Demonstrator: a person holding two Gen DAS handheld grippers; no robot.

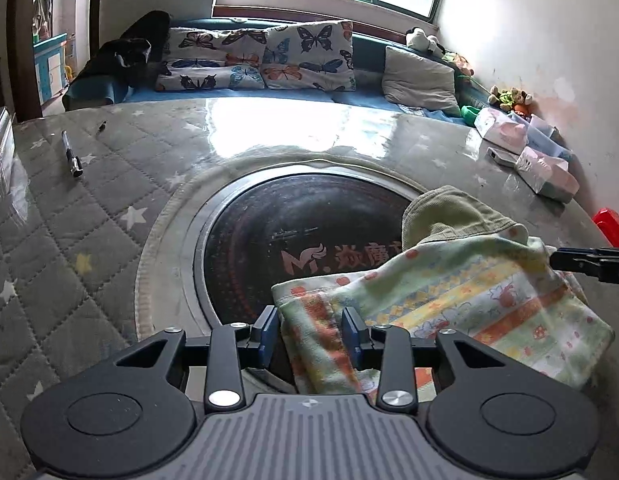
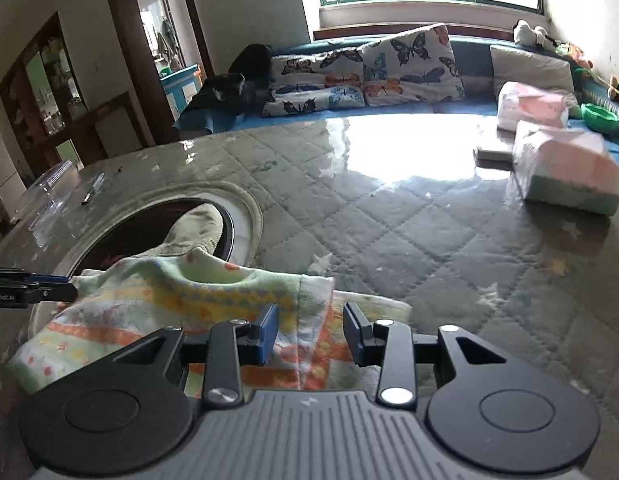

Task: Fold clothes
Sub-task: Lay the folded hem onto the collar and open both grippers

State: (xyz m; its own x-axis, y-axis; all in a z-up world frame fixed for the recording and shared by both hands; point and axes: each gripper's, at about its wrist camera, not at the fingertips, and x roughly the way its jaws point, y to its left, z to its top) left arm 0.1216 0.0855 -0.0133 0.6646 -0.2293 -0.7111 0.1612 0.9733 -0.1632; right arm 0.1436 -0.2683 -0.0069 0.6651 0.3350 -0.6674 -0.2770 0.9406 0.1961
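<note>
A small pastel printed garment with orange, yellow and green bands and an olive-green part lies on the table, partly over the dark round inset. My left gripper is open, with the garment's left edge between its blue pads. My right gripper is open too, its pads on either side of the garment's right edge. The right gripper's tip shows in the left wrist view, and the left gripper's tip shows in the right wrist view.
The table has a grey quilted star-pattern cover under clear film. A pen lies far left near a clear plastic container. Tissue packs and boxes sit at the right. A sofa with butterfly cushions is behind.
</note>
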